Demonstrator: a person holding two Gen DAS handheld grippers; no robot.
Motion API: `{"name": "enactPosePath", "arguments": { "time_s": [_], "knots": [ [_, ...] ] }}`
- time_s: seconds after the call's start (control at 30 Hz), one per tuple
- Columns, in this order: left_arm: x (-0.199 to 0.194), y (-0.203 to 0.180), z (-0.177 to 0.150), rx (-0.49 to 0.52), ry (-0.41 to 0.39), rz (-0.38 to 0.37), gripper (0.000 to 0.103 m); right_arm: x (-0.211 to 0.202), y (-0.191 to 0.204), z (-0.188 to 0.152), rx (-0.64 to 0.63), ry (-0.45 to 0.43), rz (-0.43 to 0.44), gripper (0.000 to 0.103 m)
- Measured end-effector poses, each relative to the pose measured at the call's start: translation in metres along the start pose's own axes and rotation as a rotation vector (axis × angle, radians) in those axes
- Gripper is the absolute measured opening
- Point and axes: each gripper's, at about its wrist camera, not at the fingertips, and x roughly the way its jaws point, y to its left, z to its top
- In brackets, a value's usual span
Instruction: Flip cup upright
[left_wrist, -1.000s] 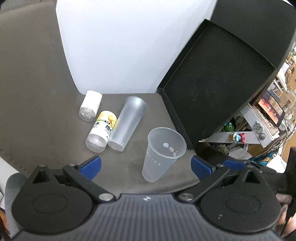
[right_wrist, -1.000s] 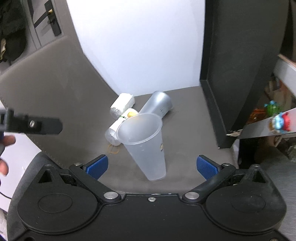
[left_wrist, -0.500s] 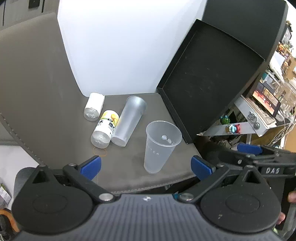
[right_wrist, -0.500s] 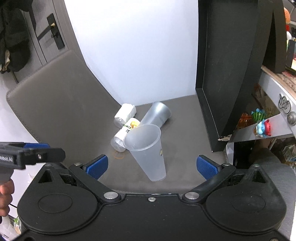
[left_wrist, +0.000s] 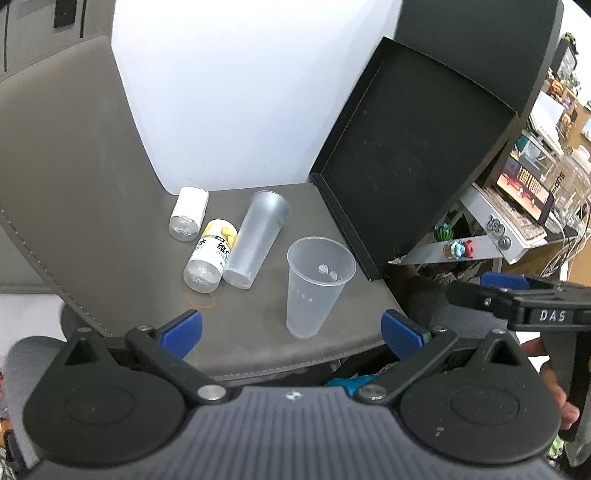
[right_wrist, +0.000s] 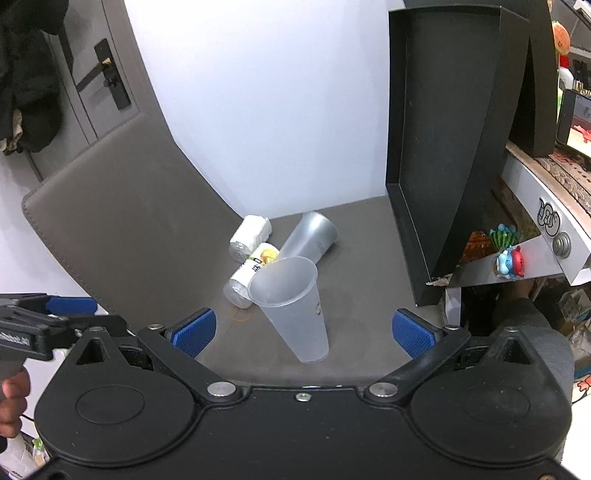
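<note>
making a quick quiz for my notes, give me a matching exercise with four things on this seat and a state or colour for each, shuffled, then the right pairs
Things:
1. clear cup
2. frosted cup
3. yellow-label bottle
4. white-label bottle

States:
A. lying on its side, farthest back by the white wall
B. standing upright, mouth up
C. lying down, mouth toward the wall
D. lying down, touching the frosted cup's side

Pairs: 1-B, 2-C, 3-D, 4-A

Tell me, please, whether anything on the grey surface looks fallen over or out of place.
Yes. A frosted plastic cup lies on its side, next to a yellow-labelled bottle and a white-labelled bottle, both also lying down. Only the clear plastic cup stands upright. Nothing looks spilled.
</note>
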Motion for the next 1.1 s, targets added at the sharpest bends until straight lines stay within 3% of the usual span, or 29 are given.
{"name": "enactPosePath", "arguments": {
  "time_s": [1.1],
  "knots": [
    [0.018,-0.003,-0.003,0.014,0.047,0.000,0.102,0.008,-0.001,0.003,0.007,0.042,0.011,0.103]
  ]
}}
